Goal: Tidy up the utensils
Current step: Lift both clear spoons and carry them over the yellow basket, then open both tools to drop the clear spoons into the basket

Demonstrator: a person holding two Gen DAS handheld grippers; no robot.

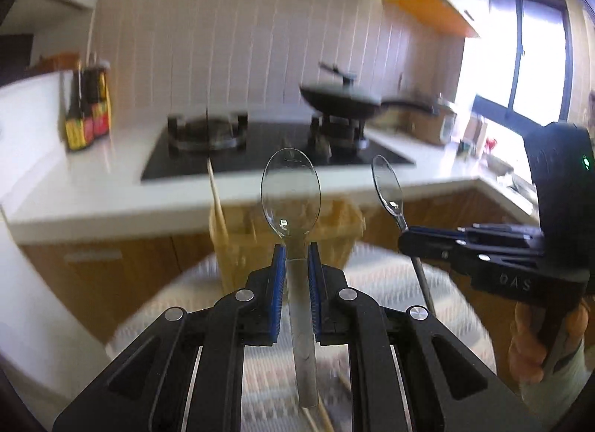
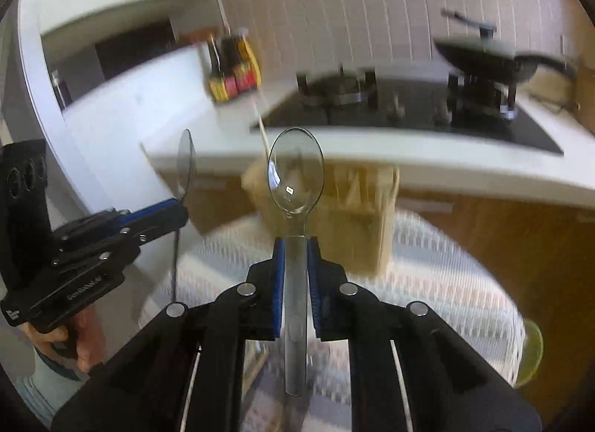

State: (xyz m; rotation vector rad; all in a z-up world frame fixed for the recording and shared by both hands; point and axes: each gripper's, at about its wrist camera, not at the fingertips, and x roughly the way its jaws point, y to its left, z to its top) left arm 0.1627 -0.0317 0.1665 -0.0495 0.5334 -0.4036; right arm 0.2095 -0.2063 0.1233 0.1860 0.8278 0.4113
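Left gripper (image 1: pixel 296 246) clamped on the handle of a clear spoon (image 1: pixel 290 192), bowl standing up just past the fingertips. Right gripper (image 2: pixel 296 240) likewise clamped on a second clear spoon (image 2: pixel 295 171), handle pinched between the blue pads (image 2: pixel 279 279), bowl upright beyond the tips. Both held side by side, a little apart, above a patterned cloth (image 2: pixel 427 268).

Just beyond and below both sets of fingertips: a tan holder (image 1: pixel 334 223), blurred, one chopstick (image 1: pixel 217 197) leaning out of it. Probably the place for the spoons. More chopsticks (image 1: pixel 319 417) on the cloth under the left fingers, still to be sorted.

Best done by carrying each spoon forward over the holder's mouth, tipping handle-down, lowering well inside before loosening the pads. Better one at a time, to keep the grippers from knocking together. Worth minding: smooth plastic could slip or swivel in the pads; the holder could tip if nudged.

Farther off: counter, hob (image 1: pixel 260 145), pan (image 1: pixel 340 99), sauce bottles (image 1: pixel 87 112).
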